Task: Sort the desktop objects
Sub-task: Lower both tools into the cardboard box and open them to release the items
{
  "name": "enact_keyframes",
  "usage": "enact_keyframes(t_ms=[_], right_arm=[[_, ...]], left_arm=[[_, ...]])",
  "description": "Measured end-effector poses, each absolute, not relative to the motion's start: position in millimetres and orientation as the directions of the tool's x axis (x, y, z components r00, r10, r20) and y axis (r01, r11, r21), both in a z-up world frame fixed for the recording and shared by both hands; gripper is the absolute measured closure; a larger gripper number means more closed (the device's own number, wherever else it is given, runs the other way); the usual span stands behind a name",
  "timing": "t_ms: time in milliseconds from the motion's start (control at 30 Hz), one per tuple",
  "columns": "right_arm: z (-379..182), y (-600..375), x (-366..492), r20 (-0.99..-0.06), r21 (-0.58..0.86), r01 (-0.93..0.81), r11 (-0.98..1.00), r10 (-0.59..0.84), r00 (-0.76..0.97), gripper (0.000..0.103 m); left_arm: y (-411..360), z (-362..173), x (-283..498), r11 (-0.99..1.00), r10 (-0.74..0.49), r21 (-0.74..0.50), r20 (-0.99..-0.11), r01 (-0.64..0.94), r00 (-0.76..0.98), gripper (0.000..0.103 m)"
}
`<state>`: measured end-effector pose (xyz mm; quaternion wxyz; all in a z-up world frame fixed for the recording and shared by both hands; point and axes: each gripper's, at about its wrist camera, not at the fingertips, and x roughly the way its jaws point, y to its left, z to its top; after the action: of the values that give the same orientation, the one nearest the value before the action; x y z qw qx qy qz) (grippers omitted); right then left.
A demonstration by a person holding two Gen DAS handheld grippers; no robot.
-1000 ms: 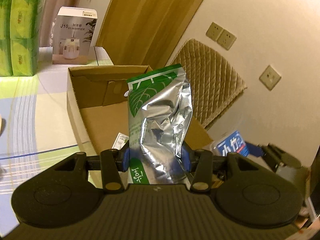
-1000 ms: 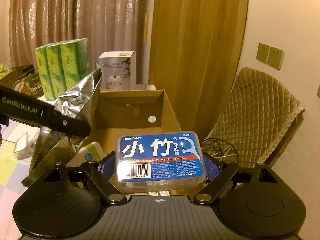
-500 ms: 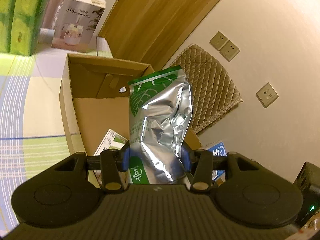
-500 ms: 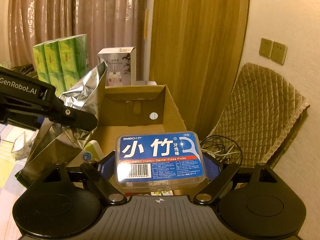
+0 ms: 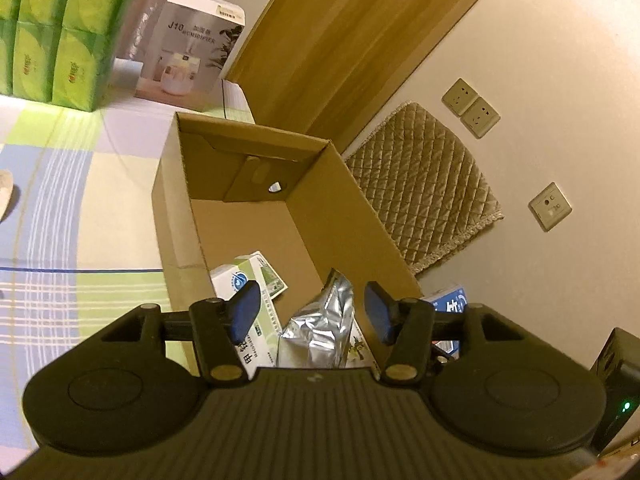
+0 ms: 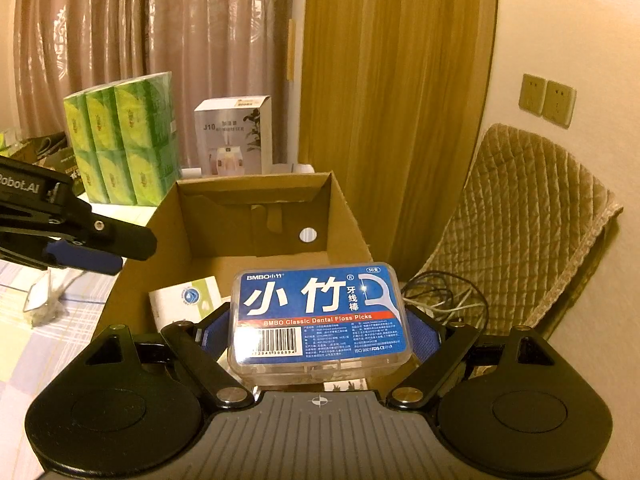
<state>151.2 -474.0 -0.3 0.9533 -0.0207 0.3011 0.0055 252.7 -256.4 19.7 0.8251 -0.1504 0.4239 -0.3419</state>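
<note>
An open cardboard box (image 5: 176, 184) (image 6: 168, 216) stands on the checked tablecloth. Inside it lie a white and green carton (image 5: 244, 276) (image 6: 188, 304) and a silver foil pouch (image 5: 324, 324), which sits low between and below the blue pads. My left gripper (image 5: 314, 310) hangs open above the box's near end, nothing in its grasp; its fingers (image 6: 100, 240) show at the left of the right wrist view. My right gripper (image 6: 316, 332) is shut on a blue-labelled dental floss pick box (image 6: 316, 312), held over the near edge of the cardboard box; a corner of it (image 5: 452, 300) shows in the left wrist view.
Green tissue packs (image 5: 52, 32) (image 6: 124, 148) and a white humidifier box (image 5: 192, 48) (image 6: 236, 136) stand behind the cardboard box. A quilted chair back (image 5: 424, 188) (image 6: 532, 216) with cables (image 6: 444, 300) is to the right, by a wall with sockets. A clear plastic item (image 6: 40, 300) lies at left.
My left gripper has opened and let go of the foil pouch, which has dropped into the cardboard box. The right gripper keeps its hold on the floss pick box, barely moved.
</note>
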Motion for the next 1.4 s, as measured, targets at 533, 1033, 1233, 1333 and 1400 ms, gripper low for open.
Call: enact_keyframes(t_ms=[533, 1033, 1233, 1333, 1400], right_arm=[[0, -467, 146, -0.565, -0.018, -0.051, 0.999, 0.031, 0.825, 0.012], [-8, -467, 123, -0.598, -0.007, -0.040, 0.999, 0.028, 0.801, 0.005], [-7, -464, 118, -0.603, -0.015, -0.045, 0.999, 0.027, 0.797, 0.002], [-5, -461, 115, -0.604, -0.018, -0.049, 0.999, 0.029, 0.797, 0.002], [-4, -458, 113, -0.603, -0.020, -0.054, 0.998, 0.031, 0.797, 0.002]], left_arm=[[-246, 19, 253, 0.756, -0.651, -0.480, -0.623, 0.444, 0.434, 0.049], [-234, 17, 246, 0.779, -0.619, -0.427, -0.641, 0.459, 0.454, 0.042], [-222, 14, 243, 0.795, -0.596, -0.398, -0.653, 0.457, 0.467, 0.034], [-216, 13, 241, 0.803, -0.583, -0.377, -0.661, 0.462, 0.473, 0.032], [-212, 12, 240, 0.808, -0.573, -0.365, -0.667, 0.462, 0.476, 0.031]])
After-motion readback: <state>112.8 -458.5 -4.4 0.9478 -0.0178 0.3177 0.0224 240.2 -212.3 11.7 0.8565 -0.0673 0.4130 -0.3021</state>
